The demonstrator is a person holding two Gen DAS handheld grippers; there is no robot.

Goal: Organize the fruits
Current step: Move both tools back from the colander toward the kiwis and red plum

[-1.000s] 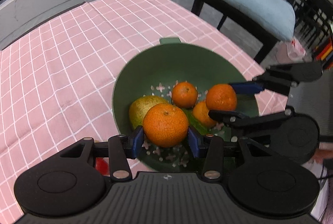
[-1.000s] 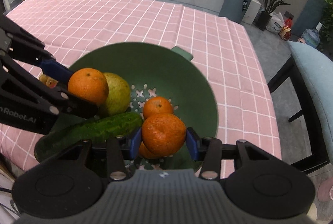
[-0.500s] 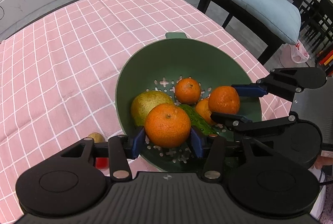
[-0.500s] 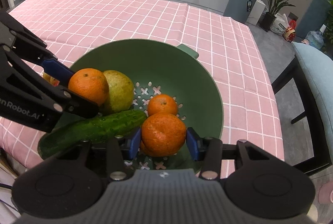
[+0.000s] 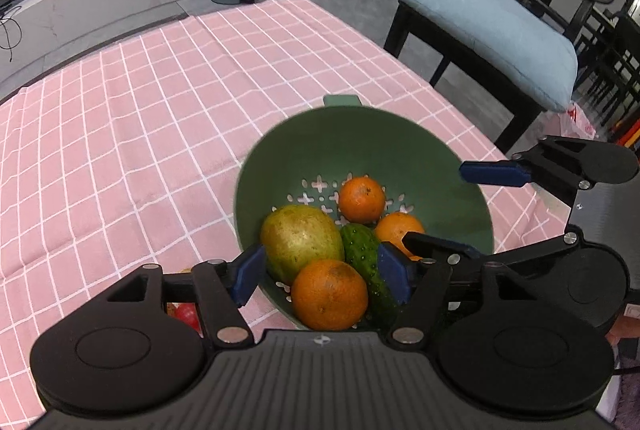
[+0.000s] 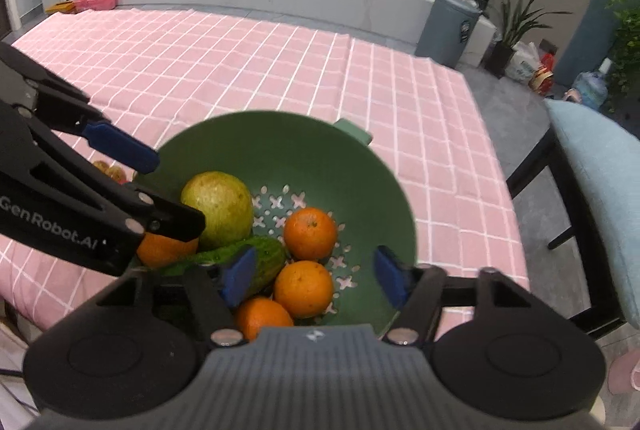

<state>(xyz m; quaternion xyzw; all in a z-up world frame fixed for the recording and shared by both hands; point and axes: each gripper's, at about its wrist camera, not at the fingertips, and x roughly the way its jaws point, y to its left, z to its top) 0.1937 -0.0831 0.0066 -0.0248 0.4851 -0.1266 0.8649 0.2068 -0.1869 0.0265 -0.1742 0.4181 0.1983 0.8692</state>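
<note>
Both tools, left (image 5: 322, 270) and right (image 6: 316, 276), have just released oranges into the colander (image 5: 400, 146); next, fetch remaining fruit.

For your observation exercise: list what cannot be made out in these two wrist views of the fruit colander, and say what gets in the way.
- Left wrist view: small red thing and another piece beside the colander, hidden behind the left hand-held gripper.
- Right wrist view: orange mostly covered by that gripper's finger; cucumber end hidden.
- Right wrist view: small items beyond the rim, too small to name.

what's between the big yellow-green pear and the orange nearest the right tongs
A bumpy dark green cucumber lies between the pear and that orange, seen in the right wrist view.
</note>
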